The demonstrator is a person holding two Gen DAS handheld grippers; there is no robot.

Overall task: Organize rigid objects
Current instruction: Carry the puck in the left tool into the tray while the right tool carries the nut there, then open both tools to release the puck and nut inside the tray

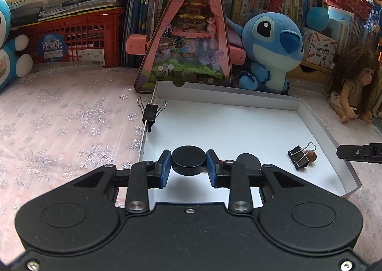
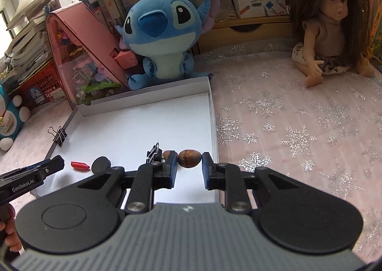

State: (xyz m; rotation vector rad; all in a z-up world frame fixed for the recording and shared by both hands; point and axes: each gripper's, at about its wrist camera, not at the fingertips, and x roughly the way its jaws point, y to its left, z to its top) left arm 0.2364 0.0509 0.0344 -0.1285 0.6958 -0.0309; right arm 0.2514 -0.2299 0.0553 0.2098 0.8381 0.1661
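My left gripper [image 1: 188,163] is shut on a black round disc [image 1: 188,162], which hangs just above the floor of the white shallow box [image 1: 226,125] and casts a shadow there. A second black disc [image 1: 249,160] lies in the box behind my right finger. My right gripper [image 2: 189,163] is shut on a brown nut [image 2: 189,158] over the box's near right side [image 2: 213,127]. Another brown nut [image 2: 167,153] and a black binder clip [image 2: 152,151] lie just left of it. A red capsule-shaped piece [image 2: 80,165] rests near the left gripper [image 2: 45,167].
A binder clip [image 1: 151,113] is clamped on the box's left wall. Behind the box stand a pink triangular toy house [image 1: 191,39] and a blue plush [image 1: 272,49]. A doll [image 2: 329,39] sits at the right on the snowflake cloth [image 2: 298,139]. Bookshelves and a red crate [image 1: 78,39] line the back.
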